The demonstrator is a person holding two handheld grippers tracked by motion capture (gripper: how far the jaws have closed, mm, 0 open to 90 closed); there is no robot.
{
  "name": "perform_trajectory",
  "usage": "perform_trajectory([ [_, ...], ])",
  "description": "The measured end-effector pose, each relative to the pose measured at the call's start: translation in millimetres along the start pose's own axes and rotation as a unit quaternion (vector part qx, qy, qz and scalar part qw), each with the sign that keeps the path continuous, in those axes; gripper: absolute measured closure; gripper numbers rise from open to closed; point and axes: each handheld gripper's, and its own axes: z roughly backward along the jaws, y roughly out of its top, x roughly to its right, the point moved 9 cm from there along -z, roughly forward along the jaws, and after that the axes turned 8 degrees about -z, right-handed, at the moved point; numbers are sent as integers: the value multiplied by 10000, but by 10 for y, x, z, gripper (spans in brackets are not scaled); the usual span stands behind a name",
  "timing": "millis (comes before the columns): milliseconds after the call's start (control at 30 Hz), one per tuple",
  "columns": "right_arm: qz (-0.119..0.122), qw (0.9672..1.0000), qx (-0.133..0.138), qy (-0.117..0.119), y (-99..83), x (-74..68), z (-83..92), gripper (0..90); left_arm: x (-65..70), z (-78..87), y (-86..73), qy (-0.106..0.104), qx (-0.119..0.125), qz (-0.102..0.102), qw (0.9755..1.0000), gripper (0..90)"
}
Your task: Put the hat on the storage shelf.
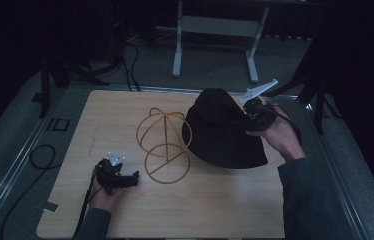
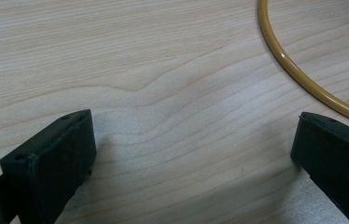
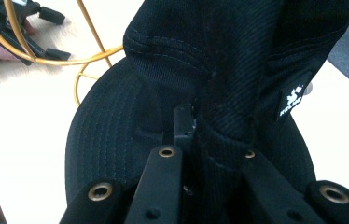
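A black bucket hat lies on the wooden table at the right, its crown lifted. My right gripper is shut on the hat's crown fabric, pinching a fold between its jaws. A small white label is sewn to the hat's side. A yellow wire stand with a ring base and arched hoops sits just left of the hat. My left gripper rests low on the table beside the ring base, jaws wide apart with bare wood between them.
A black cable loops off the table's left edge. A white desk frame stands on the floor behind the table. Dark stand legs flank the far corners. Bare wood spreads along the front.
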Motion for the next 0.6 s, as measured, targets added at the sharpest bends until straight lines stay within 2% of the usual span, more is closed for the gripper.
perform_trajectory([
  [600, -70, 9996, 263, -45, 94, 69, 244, 877, -2, 2, -3, -1, -16, -20, 10000, 2],
])
